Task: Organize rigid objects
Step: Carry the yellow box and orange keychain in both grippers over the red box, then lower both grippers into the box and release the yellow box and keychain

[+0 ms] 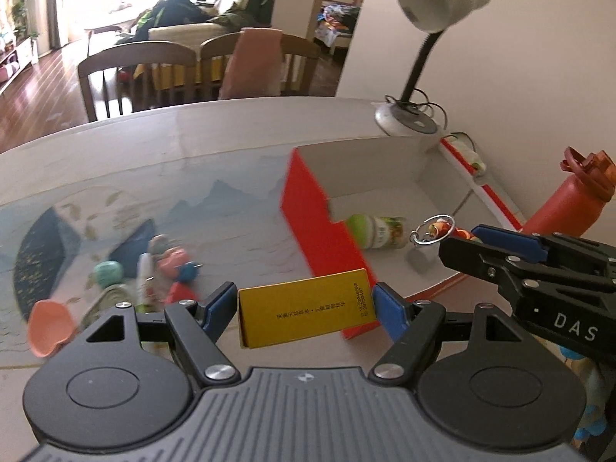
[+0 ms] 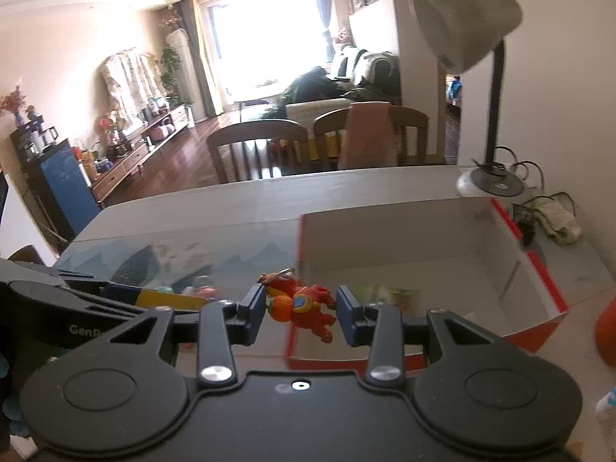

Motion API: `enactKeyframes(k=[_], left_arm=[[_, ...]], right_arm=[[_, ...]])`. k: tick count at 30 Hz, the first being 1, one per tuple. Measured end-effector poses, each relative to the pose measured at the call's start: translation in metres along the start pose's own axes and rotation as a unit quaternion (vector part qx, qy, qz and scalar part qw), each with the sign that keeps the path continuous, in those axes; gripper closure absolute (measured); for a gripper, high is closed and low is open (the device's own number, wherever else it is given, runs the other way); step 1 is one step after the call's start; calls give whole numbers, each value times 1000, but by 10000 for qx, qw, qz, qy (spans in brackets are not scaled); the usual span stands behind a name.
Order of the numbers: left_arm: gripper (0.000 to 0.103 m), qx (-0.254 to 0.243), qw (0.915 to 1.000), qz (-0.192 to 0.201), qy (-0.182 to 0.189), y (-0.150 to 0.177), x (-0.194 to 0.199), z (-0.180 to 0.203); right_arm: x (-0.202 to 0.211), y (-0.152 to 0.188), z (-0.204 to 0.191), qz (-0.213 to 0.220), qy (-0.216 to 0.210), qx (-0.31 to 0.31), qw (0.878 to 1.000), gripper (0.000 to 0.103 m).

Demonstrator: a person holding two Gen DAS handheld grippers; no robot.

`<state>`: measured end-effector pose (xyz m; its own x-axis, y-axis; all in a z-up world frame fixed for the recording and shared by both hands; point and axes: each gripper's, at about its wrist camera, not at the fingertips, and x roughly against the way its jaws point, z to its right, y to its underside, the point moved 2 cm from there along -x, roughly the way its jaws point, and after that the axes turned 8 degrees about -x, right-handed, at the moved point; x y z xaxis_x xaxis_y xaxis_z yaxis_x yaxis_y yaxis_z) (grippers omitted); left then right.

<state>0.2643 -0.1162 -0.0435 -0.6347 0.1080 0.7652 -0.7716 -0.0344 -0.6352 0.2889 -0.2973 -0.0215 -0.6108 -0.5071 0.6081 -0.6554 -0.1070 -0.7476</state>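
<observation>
Left tongs (image 1: 304, 308) clamp a yellow carton (image 1: 306, 312) by its two ends, held above the worktop (image 1: 231, 146) just at the near corner of the red box (image 1: 319, 227). Right tongs (image 2: 300, 310) grip a red figure keychain (image 2: 304, 306) (ring end toward the left pad) over the box's near wall. Inside the box lies one green-capped bottle (image 1: 379, 231). Small items (image 1: 154, 269) sit clustered on the worktop, left, blurred.

A home's open living-dining room: dining chairs (image 2: 254, 146), sofa (image 2: 327, 104), desk lamp (image 2: 466, 30), TV cabinet (image 2: 127, 161).
</observation>
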Motion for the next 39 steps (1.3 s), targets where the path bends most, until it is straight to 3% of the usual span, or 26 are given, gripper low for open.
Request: enactKeyframes(k=[12, 20, 27, 33, 36, 39], left_arm=[[26, -292, 9994, -105, 142, -35, -48, 54], [26, -595, 9976, -343, 23, -52, -95, 87], [26, -699, 9949, -728, -50, -64, -133, 106], [26, -499, 9909, -1241, -155, -66, -171, 106], [26, -726, 9883, -1297, -344, -67, -181, 114], [26, -705, 9875, -1378, -289, -71, -189, 118]], right_arm=[[-21, -18, 73, -71, 429, -110, 9990, 64], [-52, -32, 106, -232, 681, -42, 9974, 64], [-87, -39, 129, -526, 839, -36, 9951, 64], [-116, -37, 136, -986, 865, 141, 9913, 64], [-127, -32, 136, -1181, 957, 330, 9878, 64], [-133, -30, 136, -1353, 980, 436, 9850, 64]])
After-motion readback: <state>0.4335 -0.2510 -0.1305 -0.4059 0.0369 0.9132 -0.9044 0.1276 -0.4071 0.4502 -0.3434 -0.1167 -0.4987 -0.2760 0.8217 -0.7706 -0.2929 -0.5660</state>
